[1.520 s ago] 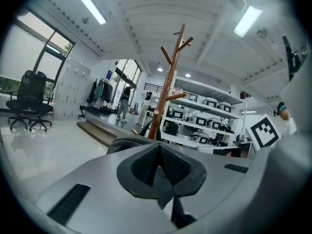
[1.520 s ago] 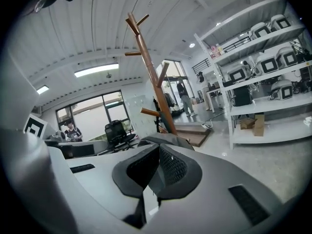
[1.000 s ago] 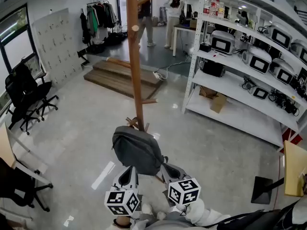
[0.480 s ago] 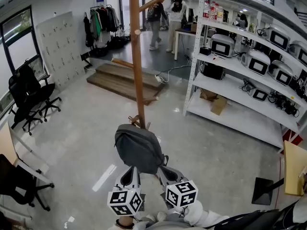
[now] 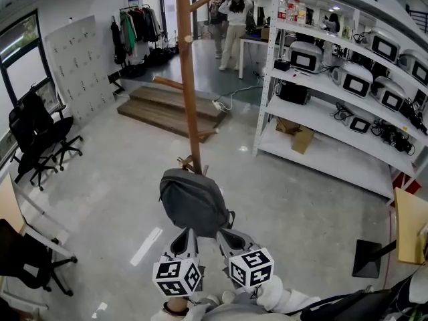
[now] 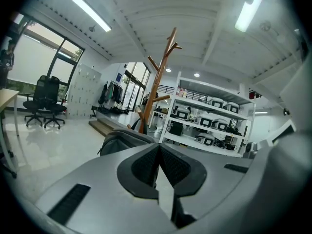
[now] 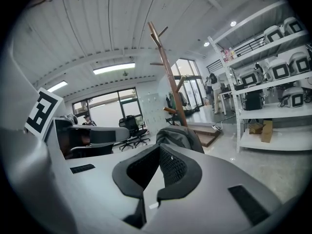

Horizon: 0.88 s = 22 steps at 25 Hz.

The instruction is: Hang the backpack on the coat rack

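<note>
The left tool and right tool are side by side, each with its jaws pressed together on the near edge of the grey backpack. The backpack is held above the floor, right in front of the foot of the wooden coat rack. The rack's pegs stick out much higher up the pole. To the right is white shelving loaded with machines, with a cardboard box on its bottom shelf. Black office chairs stand to the left. Behind the rack are a low wooden platform and a clothes rail, and a person stands far back. The floor is pale, glossy concrete.
</note>
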Motion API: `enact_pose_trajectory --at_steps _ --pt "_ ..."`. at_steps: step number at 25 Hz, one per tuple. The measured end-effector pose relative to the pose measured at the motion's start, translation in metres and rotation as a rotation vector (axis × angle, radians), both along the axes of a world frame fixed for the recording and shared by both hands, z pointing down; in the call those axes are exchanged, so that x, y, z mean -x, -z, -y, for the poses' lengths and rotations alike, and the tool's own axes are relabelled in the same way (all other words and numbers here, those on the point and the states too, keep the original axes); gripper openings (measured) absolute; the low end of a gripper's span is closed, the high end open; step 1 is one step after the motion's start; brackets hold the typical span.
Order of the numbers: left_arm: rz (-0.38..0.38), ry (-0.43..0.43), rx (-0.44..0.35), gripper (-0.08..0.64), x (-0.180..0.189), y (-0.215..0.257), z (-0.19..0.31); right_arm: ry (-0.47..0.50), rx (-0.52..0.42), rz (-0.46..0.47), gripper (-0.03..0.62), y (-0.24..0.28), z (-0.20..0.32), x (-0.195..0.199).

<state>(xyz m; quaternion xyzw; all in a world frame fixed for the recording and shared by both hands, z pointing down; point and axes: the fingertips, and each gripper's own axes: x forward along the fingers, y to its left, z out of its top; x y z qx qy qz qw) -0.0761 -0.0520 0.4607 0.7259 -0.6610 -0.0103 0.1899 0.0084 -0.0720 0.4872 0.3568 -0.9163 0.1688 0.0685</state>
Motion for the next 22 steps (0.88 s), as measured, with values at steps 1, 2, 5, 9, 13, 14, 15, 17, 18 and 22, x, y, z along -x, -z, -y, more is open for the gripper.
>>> enact_pose_trajectory --at_steps 1,2,5,9,13,14,15,17,18,22 --pt "0.003 0.0 -0.001 0.002 0.001 0.0 0.001 0.002 -0.001 0.001 0.012 0.0 0.0 0.001" --pt "0.004 0.0 -0.003 0.002 0.002 0.0 0.001 0.004 0.0 0.001 0.011 -0.001 0.0 0.002" --pt "0.003 0.004 -0.009 0.002 0.004 0.002 0.004 0.006 -0.006 0.002 0.011 0.0 0.002 0.003" --pt "0.001 0.009 -0.009 0.002 0.008 0.001 0.003 0.002 -0.014 -0.001 0.011 0.002 0.004 0.004" --pt "0.001 0.011 -0.005 0.002 0.01 0.0 0.004 0.002 -0.016 -0.006 0.011 0.002 0.007 0.005" --pt "-0.001 0.011 -0.002 0.002 0.01 0.0 0.004 0.002 -0.015 -0.007 0.011 0.002 0.007 0.005" --pt "-0.004 0.01 0.002 0.002 0.01 0.0 0.003 0.002 -0.015 -0.008 0.011 0.002 0.007 0.005" --pt "-0.013 0.008 0.007 0.002 0.01 -0.001 0.004 0.003 -0.014 -0.011 0.011 0.002 0.007 0.004" --pt "-0.015 0.009 0.008 0.002 0.01 -0.002 0.003 0.002 -0.014 -0.012 0.011 0.001 0.006 0.004" --pt "-0.011 0.017 0.009 0.002 0.013 -0.005 0.001 0.003 -0.015 -0.012 0.011 -0.001 0.004 0.005"
